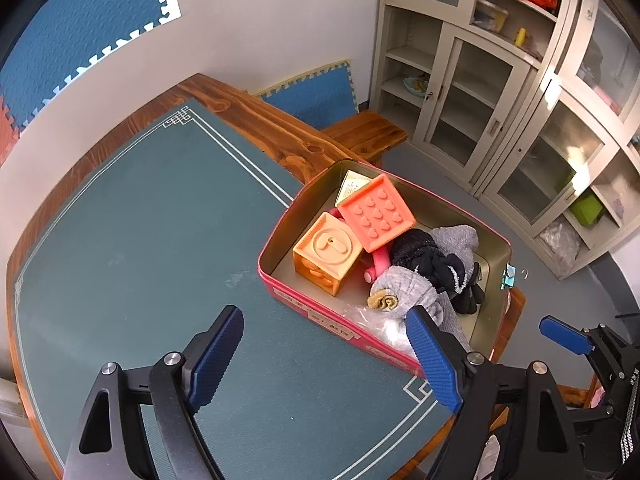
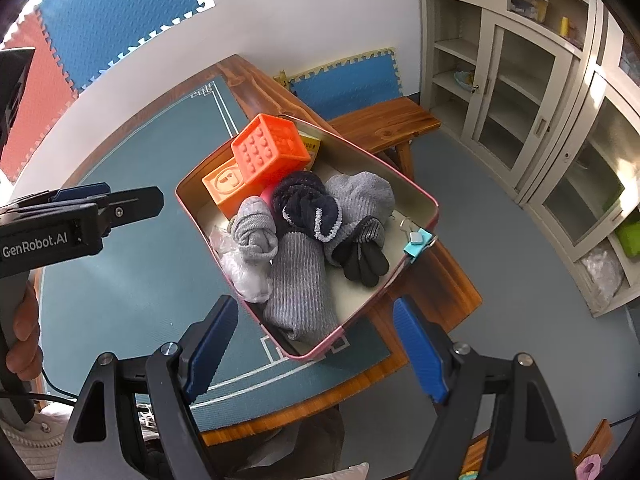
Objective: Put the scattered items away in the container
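Both jaws apart, nothing clamped. Left gripper point(image 1: 324, 356) hangs over the green mat point(image 1: 132, 240) on the counter; the pink tin point(image 1: 288, 288) sits just ahead of its right jaw. Right gripper point(image 2: 316, 344) hovers with the tin's near corner between its jaws. Inside the tin: orange blocks point(image 2: 272, 152), grey socks point(image 2: 300, 280), dark socks point(image 2: 306, 204), plastic bag point(image 2: 240, 268). Teal clip point(image 2: 418, 242) on the rim.
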`<action>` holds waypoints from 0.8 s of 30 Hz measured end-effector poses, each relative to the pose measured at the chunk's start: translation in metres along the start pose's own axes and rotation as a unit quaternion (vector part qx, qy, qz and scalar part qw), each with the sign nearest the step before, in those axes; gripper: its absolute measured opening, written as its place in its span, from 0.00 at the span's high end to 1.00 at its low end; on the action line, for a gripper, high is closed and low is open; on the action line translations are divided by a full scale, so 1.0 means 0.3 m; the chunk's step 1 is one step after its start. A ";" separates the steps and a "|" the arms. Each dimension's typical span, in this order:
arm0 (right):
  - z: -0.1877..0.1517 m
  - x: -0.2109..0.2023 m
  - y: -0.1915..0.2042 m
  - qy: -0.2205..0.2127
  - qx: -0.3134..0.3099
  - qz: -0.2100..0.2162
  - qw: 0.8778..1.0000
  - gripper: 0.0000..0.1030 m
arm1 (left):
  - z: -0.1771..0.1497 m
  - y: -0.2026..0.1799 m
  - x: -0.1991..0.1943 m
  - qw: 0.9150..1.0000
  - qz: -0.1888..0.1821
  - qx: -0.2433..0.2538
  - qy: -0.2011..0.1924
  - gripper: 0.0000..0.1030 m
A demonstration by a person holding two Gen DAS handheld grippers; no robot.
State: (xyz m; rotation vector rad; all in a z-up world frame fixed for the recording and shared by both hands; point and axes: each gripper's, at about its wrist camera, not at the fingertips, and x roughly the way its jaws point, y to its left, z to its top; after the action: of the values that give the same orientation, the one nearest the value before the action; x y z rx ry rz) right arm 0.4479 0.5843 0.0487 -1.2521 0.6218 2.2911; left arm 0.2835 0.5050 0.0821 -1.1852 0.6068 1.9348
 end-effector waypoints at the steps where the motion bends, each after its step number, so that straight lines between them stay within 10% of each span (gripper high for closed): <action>1: -0.001 -0.003 0.000 -0.001 0.000 -0.001 1.000 0.20 | 0.000 -0.002 0.000 1.000 0.002 0.002 0.001 0.17; 24: 0.043 -0.089 0.066 -0.032 -0.056 -0.033 0.997 0.13 | 0.019 -0.029 -0.037 1.000 0.016 0.005 -0.003 0.17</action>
State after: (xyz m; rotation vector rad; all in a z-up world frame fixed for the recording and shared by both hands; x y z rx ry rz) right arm 0.4410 0.5713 0.0812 -1.2252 0.4298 2.3289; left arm 0.2905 0.5102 0.0947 -1.1707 0.6353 1.9598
